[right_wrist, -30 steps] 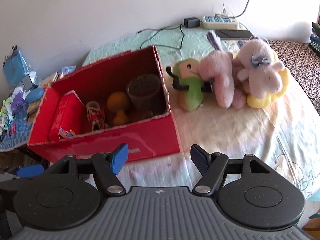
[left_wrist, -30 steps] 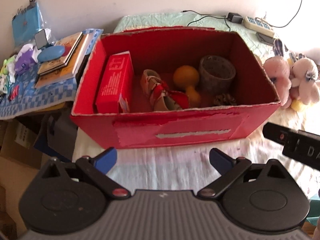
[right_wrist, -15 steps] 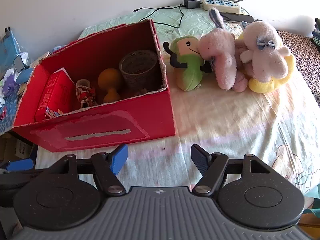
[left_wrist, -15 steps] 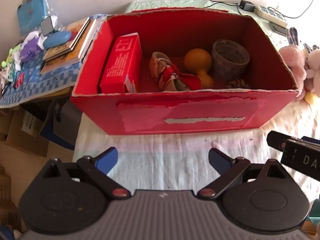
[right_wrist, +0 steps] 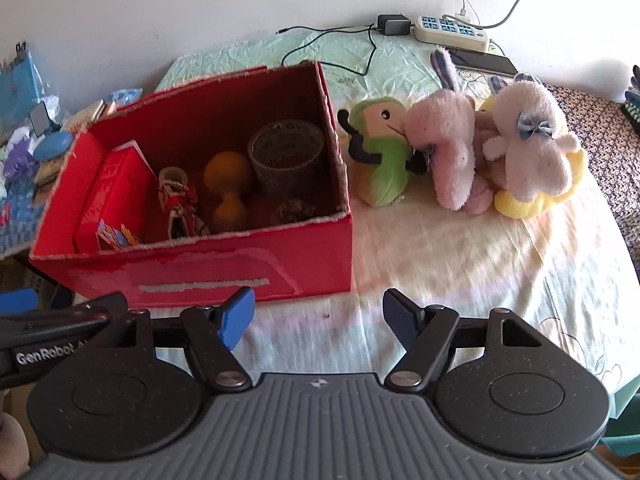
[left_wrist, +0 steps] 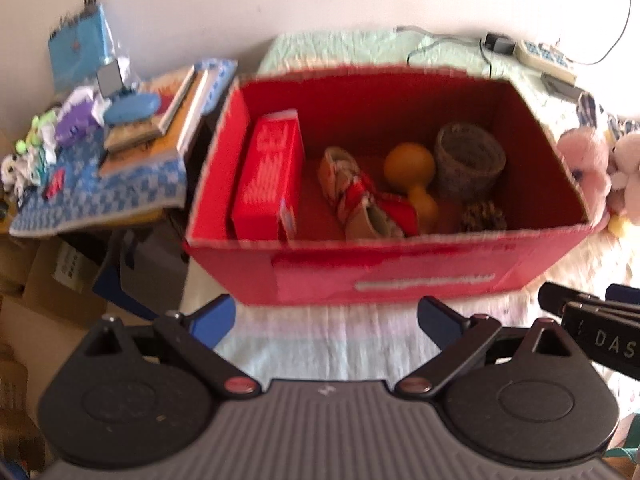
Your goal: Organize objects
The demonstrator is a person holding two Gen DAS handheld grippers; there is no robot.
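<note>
An open red cardboard box [left_wrist: 400, 276] [right_wrist: 208, 276] sits on the bed. Inside lie a red carton [left_wrist: 268, 180] [right_wrist: 116, 192], a small shoe [left_wrist: 356, 196] [right_wrist: 178, 204], an orange dumbbell [left_wrist: 412, 176] [right_wrist: 228, 184], a woven cup [left_wrist: 468, 160] [right_wrist: 286, 156] and a pine cone [left_wrist: 482, 216] [right_wrist: 296, 212]. To the right of the box stand a green plush [right_wrist: 380, 160], a pink plush [right_wrist: 452, 152] [left_wrist: 586, 164] and a pale plush on a yellow one [right_wrist: 528, 140]. My left gripper [left_wrist: 326, 320] is open in front of the box, empty. My right gripper [right_wrist: 318, 316] is open near the box's right front corner, empty.
A side table [left_wrist: 100, 196] left of the box holds books [left_wrist: 160, 120], a blue case [left_wrist: 132, 106] and small toys. A power strip [right_wrist: 450, 32], charger and phone [right_wrist: 484, 62] lie at the bed's far edge. Cardboard boxes [left_wrist: 48, 280] stand on the floor.
Both grippers have shifted slightly in front of the box, and the left wrist view is now blurred by motion. Both stay open and empty. Nothing in the box moved.
</note>
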